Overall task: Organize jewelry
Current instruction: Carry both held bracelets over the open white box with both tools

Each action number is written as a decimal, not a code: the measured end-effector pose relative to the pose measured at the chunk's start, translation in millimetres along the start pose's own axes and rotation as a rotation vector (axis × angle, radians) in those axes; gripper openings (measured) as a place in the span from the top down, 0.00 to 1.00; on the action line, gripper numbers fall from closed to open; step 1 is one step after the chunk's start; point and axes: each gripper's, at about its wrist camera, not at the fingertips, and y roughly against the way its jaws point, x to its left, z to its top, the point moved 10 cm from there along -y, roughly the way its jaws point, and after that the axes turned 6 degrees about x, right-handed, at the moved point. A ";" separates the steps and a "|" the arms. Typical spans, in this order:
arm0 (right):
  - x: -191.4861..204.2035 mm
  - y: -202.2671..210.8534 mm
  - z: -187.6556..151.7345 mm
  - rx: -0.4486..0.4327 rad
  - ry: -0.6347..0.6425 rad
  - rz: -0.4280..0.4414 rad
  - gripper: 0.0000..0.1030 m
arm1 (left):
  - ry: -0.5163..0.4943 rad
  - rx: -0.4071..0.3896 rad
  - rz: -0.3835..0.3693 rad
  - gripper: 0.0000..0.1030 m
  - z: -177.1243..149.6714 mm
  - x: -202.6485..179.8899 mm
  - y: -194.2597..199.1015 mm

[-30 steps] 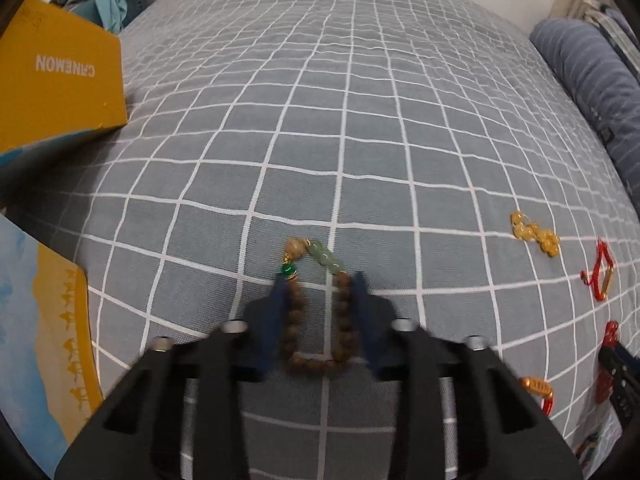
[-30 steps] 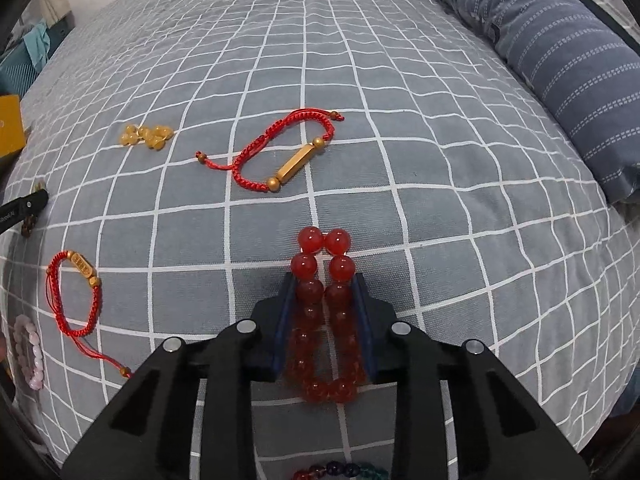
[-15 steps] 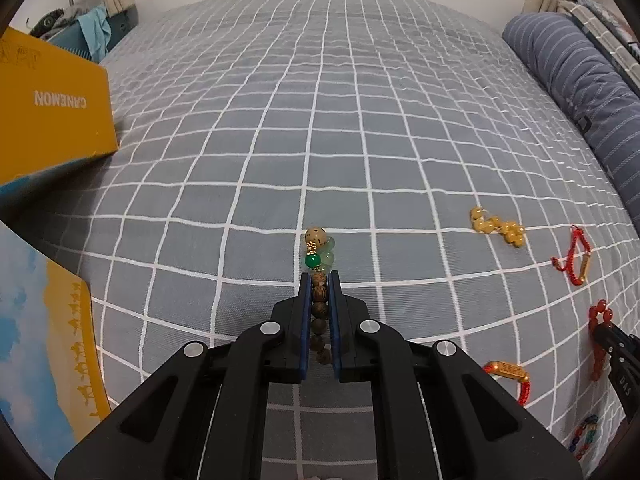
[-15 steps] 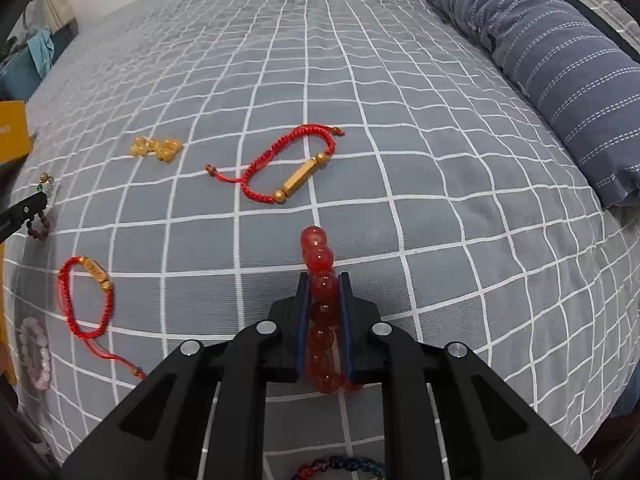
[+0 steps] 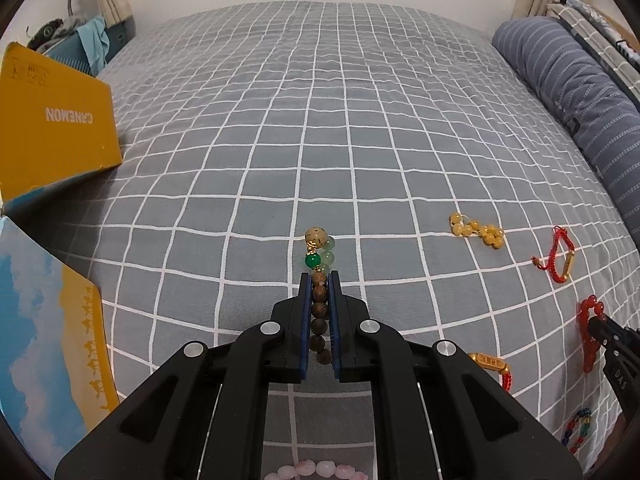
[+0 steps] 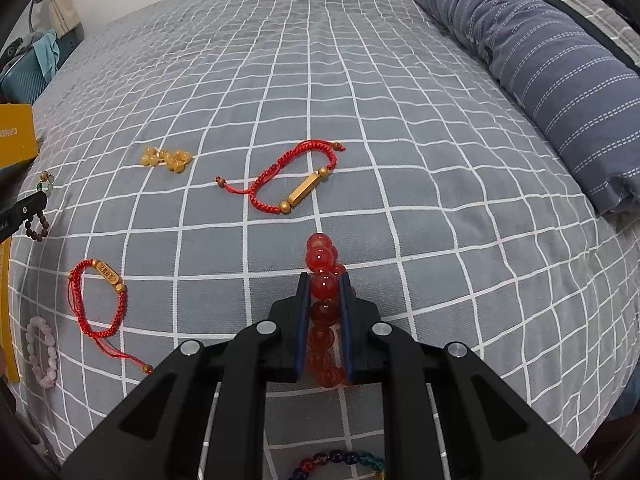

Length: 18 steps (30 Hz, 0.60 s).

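My left gripper (image 5: 320, 276) is shut on a brown wooden bead bracelet (image 5: 318, 268) with green and cream beads sticking out past the tips, lifted a little off the grey checked bed cover (image 5: 304, 128). My right gripper (image 6: 325, 280) is shut on a red bead bracelet (image 6: 320, 258), squeezed flat between the pads. In the left wrist view the right gripper (image 5: 592, 322) shows at the right edge with its red beads (image 5: 587, 312). The right wrist view catches the left gripper's tip (image 6: 40, 200) and its wooden beads (image 6: 38, 228) at the far left.
On the cover lie a yellow bead cluster (image 6: 166, 158), a red cord bracelet with a gold bar (image 6: 296, 184), a second red cord bracelet (image 6: 100, 300), a pink bead bracelet (image 6: 42, 350) and a multicoloured one (image 6: 344, 460). A yellow box (image 5: 52, 124) stands left; a striped pillow (image 6: 552, 80) lies right.
Both grippers went from spread around their bracelets to shut on them, flattening the loops. The left gripper has since risen with the wooden bracelet; the right has hardly moved.
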 end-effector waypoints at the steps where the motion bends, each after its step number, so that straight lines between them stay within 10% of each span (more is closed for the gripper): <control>1: 0.3 1.7 -0.4 -0.003 0.001 0.003 0.88 | -0.002 -0.003 -0.003 0.93 -0.4 -0.9 1.7; 18: 2.6 34.3 -2.2 -0.061 -0.001 0.012 0.88 | -0.018 -0.052 -0.007 0.93 -10.8 -5.2 38.3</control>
